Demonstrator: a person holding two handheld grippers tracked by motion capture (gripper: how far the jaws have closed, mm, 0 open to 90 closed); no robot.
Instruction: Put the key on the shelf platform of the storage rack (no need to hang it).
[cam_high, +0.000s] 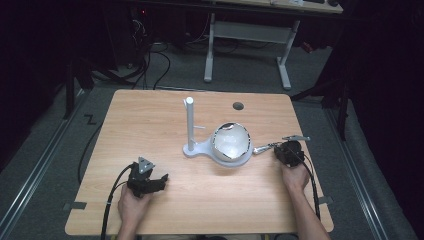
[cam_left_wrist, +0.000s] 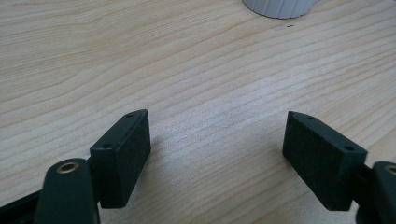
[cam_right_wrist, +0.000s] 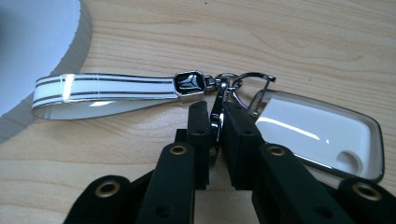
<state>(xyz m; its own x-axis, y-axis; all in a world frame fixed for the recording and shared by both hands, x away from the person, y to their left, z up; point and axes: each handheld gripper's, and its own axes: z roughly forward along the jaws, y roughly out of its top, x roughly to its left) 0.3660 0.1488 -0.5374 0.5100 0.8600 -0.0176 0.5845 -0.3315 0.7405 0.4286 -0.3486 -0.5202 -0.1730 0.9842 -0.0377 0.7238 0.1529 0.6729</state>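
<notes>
Clamped on the keychain clasp (cam_right_wrist: 215, 122) at lower centre, my right hand-held gripper (cam_right_wrist: 215, 140) rests on the desk (cam_right_wrist: 280, 42), left hand-held gripper (cam_left_wrist: 217, 154) agape.

My left gripper (cam_high: 146, 181), near-left on the table: matte black body, grey three-cornered plate on top w/ small dark holes, thick black cable trailing off the near edge. Close up its two pads (cam_left_wrist: 122, 156) are black blocks, fine-grained faces, small screw holes at the corners, brass-ringed eyelets on the arms behind. Right gripper (cam_high: 288, 151), near-right: same black build, thinner black cable along my forearm, brass eyelets on its linkage too. Forearms bare, no sleeves.
</notes>
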